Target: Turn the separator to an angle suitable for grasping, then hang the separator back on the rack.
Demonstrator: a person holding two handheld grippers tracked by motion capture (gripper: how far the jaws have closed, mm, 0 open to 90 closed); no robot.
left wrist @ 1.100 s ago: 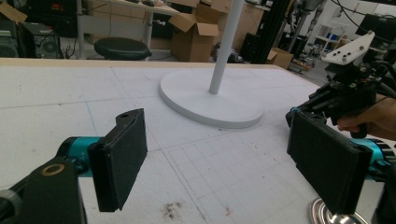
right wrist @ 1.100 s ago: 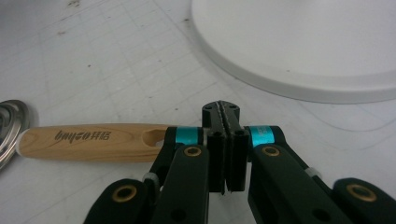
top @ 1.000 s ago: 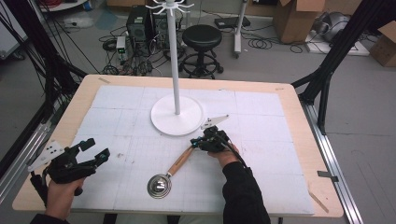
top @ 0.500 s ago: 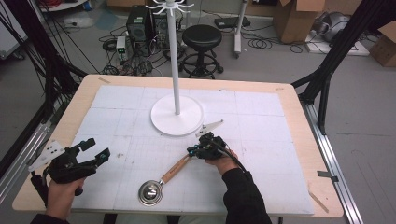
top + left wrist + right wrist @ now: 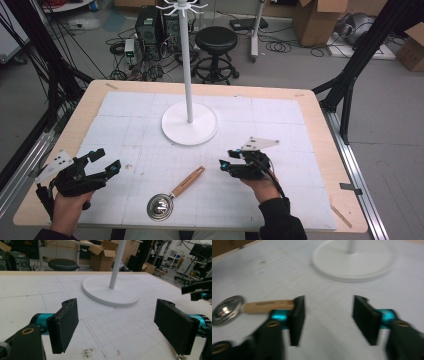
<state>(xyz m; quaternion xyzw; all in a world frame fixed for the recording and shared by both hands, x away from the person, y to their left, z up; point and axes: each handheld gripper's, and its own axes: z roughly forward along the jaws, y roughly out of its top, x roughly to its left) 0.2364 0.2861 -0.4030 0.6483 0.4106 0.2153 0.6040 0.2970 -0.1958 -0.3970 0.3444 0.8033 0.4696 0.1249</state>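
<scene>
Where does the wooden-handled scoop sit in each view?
High view: wooden-handled scoop lies low centre, between the grippers.
Left gripper view: cannot make it out.
Right gripper view: far left, handle end hidden behind the near jaw.
Shared landmark: round white stand base.

The scoop (image 5: 172,195) has a glossy metal bowl and a smooth, matt wooden handle.

Silver scoop (image 5: 159,206) with tan wooden handle, white stand (image 5: 189,123), black-and-teal tools
</scene>
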